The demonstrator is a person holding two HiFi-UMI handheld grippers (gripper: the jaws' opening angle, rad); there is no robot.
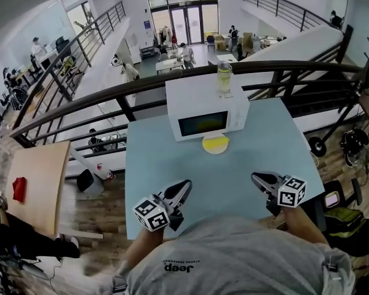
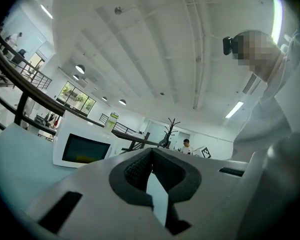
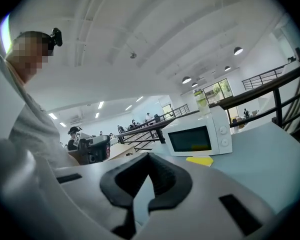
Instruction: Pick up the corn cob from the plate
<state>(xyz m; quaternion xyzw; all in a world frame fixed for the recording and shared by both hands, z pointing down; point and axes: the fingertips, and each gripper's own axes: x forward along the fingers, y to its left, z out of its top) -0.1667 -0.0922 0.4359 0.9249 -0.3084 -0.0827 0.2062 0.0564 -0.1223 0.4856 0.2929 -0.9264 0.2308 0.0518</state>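
Note:
A yellow plate (image 1: 215, 144) lies on the light blue table (image 1: 154, 158), just in front of a white microwave (image 1: 206, 109). I cannot make out a corn cob apart from the plate's yellow. My left gripper (image 1: 187, 182) hovers over the table's near edge, shut and empty. My right gripper (image 1: 254, 176) hovers at the near right, also shut with nothing in it. The right gripper view shows the plate (image 3: 200, 160) beyond my touching jaws, with the microwave (image 3: 197, 139) behind it. The left gripper view shows the microwave (image 2: 82, 149) but no plate.
A clear bottle (image 1: 224, 77) with yellowish liquid stands on the microwave. A dark railing (image 1: 111, 94) runs behind the table, with a drop to a lower floor. A wooden table (image 1: 40, 177) with a red object (image 1: 19, 189) stands to the left. Bags (image 1: 347, 220) lie on the floor at right.

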